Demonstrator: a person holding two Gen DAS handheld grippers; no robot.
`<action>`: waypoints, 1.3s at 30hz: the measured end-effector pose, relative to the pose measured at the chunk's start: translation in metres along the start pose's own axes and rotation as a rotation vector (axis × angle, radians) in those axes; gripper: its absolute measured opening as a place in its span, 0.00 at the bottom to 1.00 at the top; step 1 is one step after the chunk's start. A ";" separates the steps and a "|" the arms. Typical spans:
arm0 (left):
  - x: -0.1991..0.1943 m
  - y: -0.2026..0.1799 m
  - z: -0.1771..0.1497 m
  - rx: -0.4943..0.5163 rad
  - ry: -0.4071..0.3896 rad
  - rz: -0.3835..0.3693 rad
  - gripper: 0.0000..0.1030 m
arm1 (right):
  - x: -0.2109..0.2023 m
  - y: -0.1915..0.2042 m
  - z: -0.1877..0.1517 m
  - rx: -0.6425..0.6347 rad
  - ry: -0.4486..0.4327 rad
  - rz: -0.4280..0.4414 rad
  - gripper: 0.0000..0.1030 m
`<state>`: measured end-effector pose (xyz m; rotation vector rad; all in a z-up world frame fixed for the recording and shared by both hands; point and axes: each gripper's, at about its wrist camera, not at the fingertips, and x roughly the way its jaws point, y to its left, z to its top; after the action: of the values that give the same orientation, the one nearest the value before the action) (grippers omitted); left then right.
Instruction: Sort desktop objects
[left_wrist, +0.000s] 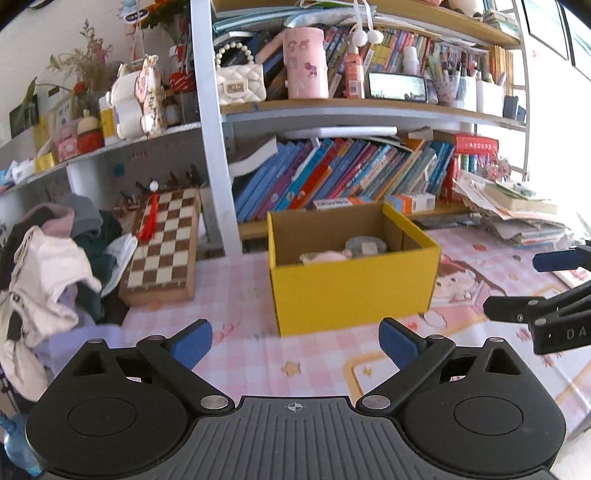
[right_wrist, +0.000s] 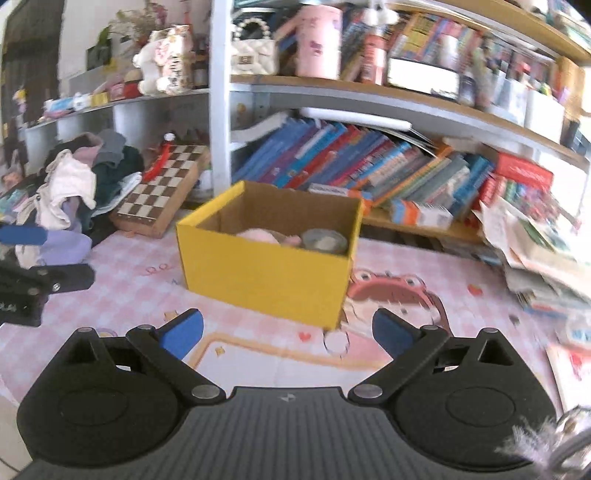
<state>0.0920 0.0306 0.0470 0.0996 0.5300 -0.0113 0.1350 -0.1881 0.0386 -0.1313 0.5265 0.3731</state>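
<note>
Left wrist: my left gripper (left_wrist: 295, 341), spread wide and holding nothing, above the pink mat (left_wrist: 251, 295); yellow box (left_wrist: 351, 291) ahead, a pink soft item (left_wrist: 325, 256) and a grey one (left_wrist: 365, 245) inside.

Right wrist: my right gripper (right_wrist: 288, 332), likewise spread and bare; same box, a round tin (right_wrist: 325, 240) within. Mat near the box bare of loose things. Stage: between picks or finished, I judge; undecidable.

I count one yellow box (left_wrist: 352, 291) at frame centre, with two things inside: one pink toy (left_wrist: 325, 256) and one grey tin (right_wrist: 325, 240). One chessboard (left_wrist: 162, 245) leans at centre left, beside one heap of clothes (left_wrist: 55, 266). I hold two grippers, left (left_wrist: 295, 341) and right (right_wrist: 288, 330), two blue pads each. One white handbag (left_wrist: 240, 83) sits upper centre.
</note>
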 end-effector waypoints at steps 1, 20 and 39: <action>-0.003 -0.002 -0.004 0.000 0.002 0.004 0.96 | -0.005 0.000 -0.006 0.017 0.001 -0.020 0.96; -0.040 -0.027 -0.064 -0.018 0.067 0.018 0.96 | -0.060 0.027 -0.074 0.040 0.065 -0.100 0.99; -0.041 -0.040 -0.084 0.005 0.163 -0.008 1.00 | -0.065 0.025 -0.093 0.096 0.138 -0.121 1.00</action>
<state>0.0134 -0.0017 -0.0079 0.1034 0.6933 -0.0125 0.0297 -0.2058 -0.0086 -0.0955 0.6680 0.2214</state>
